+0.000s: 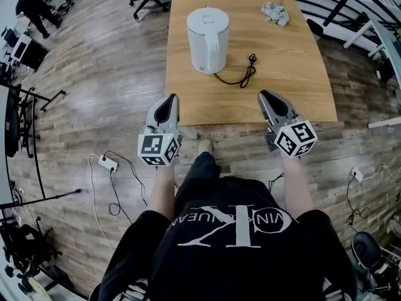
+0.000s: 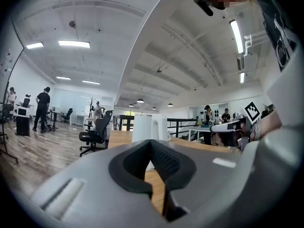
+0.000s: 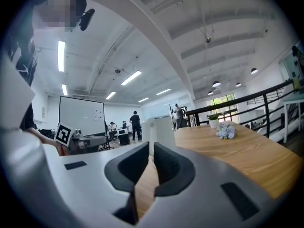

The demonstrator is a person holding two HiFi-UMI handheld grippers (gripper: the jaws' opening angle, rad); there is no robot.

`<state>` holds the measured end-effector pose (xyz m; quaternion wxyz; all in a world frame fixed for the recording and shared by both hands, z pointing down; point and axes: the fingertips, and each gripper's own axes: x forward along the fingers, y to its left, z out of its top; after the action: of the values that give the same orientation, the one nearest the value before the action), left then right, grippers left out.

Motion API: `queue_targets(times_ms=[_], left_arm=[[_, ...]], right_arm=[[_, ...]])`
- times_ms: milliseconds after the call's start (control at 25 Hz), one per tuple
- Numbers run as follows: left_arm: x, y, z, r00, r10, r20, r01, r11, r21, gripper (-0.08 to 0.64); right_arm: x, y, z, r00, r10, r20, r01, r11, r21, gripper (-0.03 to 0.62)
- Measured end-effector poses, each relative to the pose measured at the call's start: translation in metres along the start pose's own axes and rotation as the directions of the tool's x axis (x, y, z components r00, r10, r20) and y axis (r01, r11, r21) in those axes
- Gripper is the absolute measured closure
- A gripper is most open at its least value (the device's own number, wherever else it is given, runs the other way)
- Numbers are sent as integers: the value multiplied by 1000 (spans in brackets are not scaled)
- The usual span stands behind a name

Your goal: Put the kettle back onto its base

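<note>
Before the white kettle [image 1: 207, 39], the left claw [image 1: 170, 97] is pressed together, the right claw [image 1: 264, 94] barely parted; shirt [image 1: 238, 231] lettering unreadable.

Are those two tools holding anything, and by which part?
Nothing is held. The left tool and right tool are both empty; the kettle stands untouched on the table.

Head view: steeply down over table [image 1: 301, 74]; gripper views: level, low, both facing kettle [image 1: 207, 39].

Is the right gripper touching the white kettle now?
Apart. The head view shows it: the right gripper is at the near edge of the table, with bare wood between it and the kettle.
</note>
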<state>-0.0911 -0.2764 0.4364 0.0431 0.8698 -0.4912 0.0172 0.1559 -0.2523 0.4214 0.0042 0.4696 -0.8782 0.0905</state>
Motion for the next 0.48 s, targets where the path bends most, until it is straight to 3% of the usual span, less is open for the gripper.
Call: queue_targets(times_ms=[480], left_arm=[[-39,-21,3,1000,15,15,-15,1000,15,549]], right_arm=[[-43,12,7,997,-51,60,51,999,2,565]])
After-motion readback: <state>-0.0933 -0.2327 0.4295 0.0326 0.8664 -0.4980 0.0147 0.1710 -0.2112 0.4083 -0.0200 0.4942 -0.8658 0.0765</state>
